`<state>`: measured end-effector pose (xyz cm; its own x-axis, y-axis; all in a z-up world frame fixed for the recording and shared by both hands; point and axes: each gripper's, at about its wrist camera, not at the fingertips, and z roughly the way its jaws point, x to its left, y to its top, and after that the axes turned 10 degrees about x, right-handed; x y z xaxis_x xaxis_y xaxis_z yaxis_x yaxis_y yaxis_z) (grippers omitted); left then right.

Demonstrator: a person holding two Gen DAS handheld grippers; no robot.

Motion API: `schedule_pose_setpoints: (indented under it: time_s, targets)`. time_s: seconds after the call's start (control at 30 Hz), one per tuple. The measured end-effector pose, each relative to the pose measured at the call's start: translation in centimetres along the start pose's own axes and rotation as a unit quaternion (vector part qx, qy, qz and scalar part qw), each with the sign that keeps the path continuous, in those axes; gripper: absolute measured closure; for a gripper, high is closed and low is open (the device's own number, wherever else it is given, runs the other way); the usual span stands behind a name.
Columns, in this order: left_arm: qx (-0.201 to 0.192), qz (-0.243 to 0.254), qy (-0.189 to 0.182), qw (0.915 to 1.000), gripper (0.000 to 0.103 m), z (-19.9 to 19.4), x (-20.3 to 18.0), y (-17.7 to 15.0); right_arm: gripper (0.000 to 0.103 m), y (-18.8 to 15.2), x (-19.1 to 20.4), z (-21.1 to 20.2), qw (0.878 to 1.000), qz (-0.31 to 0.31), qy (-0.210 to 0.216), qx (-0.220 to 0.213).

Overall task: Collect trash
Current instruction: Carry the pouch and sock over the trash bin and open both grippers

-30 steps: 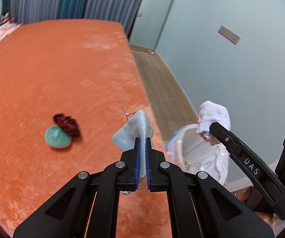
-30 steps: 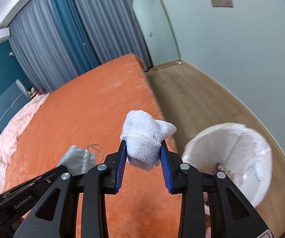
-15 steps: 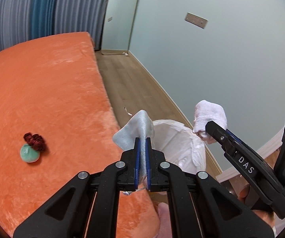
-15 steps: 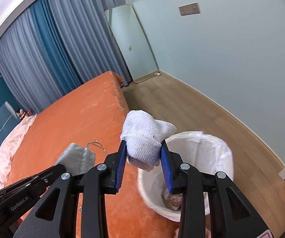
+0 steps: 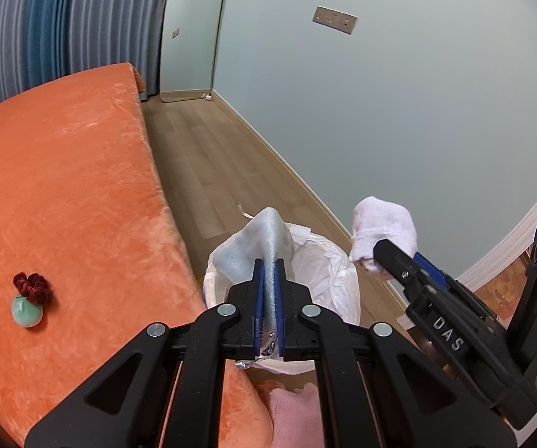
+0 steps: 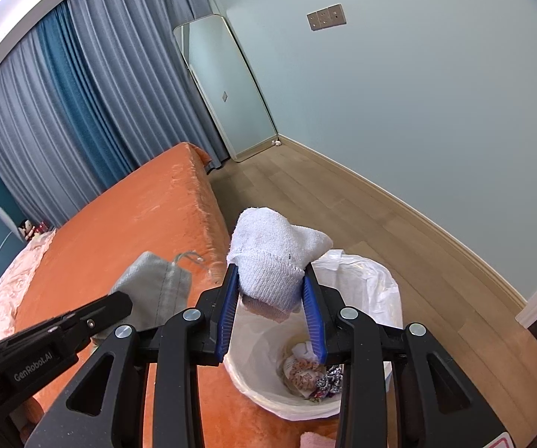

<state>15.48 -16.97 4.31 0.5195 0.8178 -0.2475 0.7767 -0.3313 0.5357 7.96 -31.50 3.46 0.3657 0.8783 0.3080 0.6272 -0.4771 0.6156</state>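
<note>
Both over white-lined round bin (image 6: pixel 361 283). Left tool (image 5: pixel 269 291) pinches grey fabric pouch (image 5: pixel 259 246); right tool (image 6: pixel 272 310) clamps white terry sock (image 6: pixel 274 257). Risk: pouch snags rim, lands on orange bed (image 5: pixel 63 186).

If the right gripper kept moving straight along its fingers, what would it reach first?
Probably the lined trash bin: the right gripper, shut on the white sock, points over its open mouth, though depth is uncertain.

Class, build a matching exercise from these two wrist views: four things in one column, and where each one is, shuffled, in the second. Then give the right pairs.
1. white sock
2. grey pouch
3. green ball
4. printed wrappers

a. on the orange bed
b. in the right gripper
c. at the bottom of the bin
d. in the left gripper

Pairs: 1-b, 2-d, 3-a, 4-c
</note>
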Motion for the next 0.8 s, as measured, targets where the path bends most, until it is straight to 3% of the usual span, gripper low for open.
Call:
schedule_pose_setpoints:
  time_s: [0.4, 0.43, 0.53, 0.8]
  targets:
    - [0.006, -0.002, -0.007, 1.0, 0.096, 1.6, -0.5, 1.4, 0.065, -0.1, 0.1, 0.2, 1.0, 0.005, -0.013, -0.005]
    - [0.005, -0.004, -0.007, 1.0, 0.09, 1.7, -0.4, 1.5, 0.061, -0.1, 0.1, 0.4, 1.0, 0.005, -0.015, -0.004]
    - [0.002, -0.02, -0.001, 0.9998, 0.058, 1.9, -0.1, 1.8, 0.046, 0.0, -0.1, 0.5, 1.0, 0.007, -0.022, -0.008]
    - [0.002, -0.035, 0.009, 0.9994, 0.055, 1.9, 0.6, 1.7, 0.042, 0.2, -0.3, 0.3, 1.0, 0.006, -0.029, -0.01]
